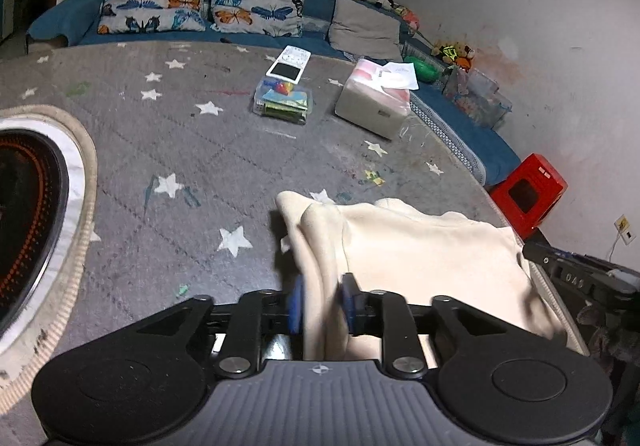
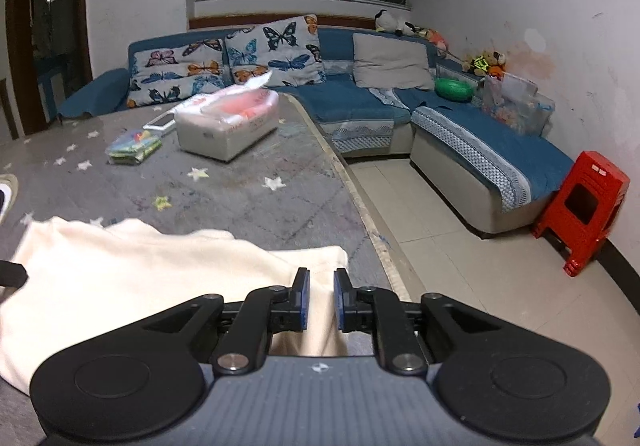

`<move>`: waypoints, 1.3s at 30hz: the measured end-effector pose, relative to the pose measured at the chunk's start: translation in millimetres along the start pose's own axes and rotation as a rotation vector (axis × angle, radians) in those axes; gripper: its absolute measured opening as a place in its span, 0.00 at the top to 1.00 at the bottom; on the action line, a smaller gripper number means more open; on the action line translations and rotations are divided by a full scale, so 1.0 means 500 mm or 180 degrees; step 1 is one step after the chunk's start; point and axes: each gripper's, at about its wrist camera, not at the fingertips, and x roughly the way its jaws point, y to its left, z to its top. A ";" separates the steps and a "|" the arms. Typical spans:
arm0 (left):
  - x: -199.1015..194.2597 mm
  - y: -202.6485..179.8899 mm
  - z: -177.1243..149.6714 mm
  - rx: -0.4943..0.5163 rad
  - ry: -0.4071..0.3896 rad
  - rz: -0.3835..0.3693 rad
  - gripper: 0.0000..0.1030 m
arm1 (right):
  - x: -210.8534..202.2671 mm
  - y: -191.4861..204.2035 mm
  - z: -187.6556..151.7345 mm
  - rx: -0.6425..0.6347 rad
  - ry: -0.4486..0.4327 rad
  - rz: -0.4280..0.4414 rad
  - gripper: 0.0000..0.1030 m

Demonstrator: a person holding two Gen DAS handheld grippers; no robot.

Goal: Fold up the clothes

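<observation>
The left gripper (image 1: 322, 304) pinches a bunched fold of the cream garment (image 1: 420, 246); the right gripper (image 2: 321, 296) clamps its near right edge. The garment lies on the near side of the grey star-patterned table (image 1: 180, 134), tissue box (image 2: 226, 126) far behind.

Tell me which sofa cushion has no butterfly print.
The plain grey cushion, on the blue sofa right of the two butterfly-print cushions.

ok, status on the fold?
Left claw shut on cream garment, bunched fold between its pads. Right claw around the garment's edge, jaws apart, grip unclear. Tissue box and toy pack sit well beyond, not in the way.
</observation>
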 end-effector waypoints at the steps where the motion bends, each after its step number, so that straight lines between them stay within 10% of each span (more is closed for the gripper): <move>1: -0.001 0.000 0.002 0.0013 -0.0013 0.0019 0.60 | -0.004 0.003 0.004 -0.0001 -0.0015 0.0031 0.87; 11: 0.016 -0.009 0.034 0.0163 -0.0103 0.0191 0.46 | 0.016 0.051 0.025 0.0017 0.0000 0.0293 0.61; 27: 0.124 -0.067 0.064 0.0731 -0.0069 0.0435 0.39 | 0.077 0.073 0.028 -0.0003 0.0094 0.0267 0.52; 39: 0.063 -0.073 0.026 0.1005 -0.0246 0.0434 0.25 | -0.034 0.048 -0.011 -0.0018 0.0027 0.0440 0.46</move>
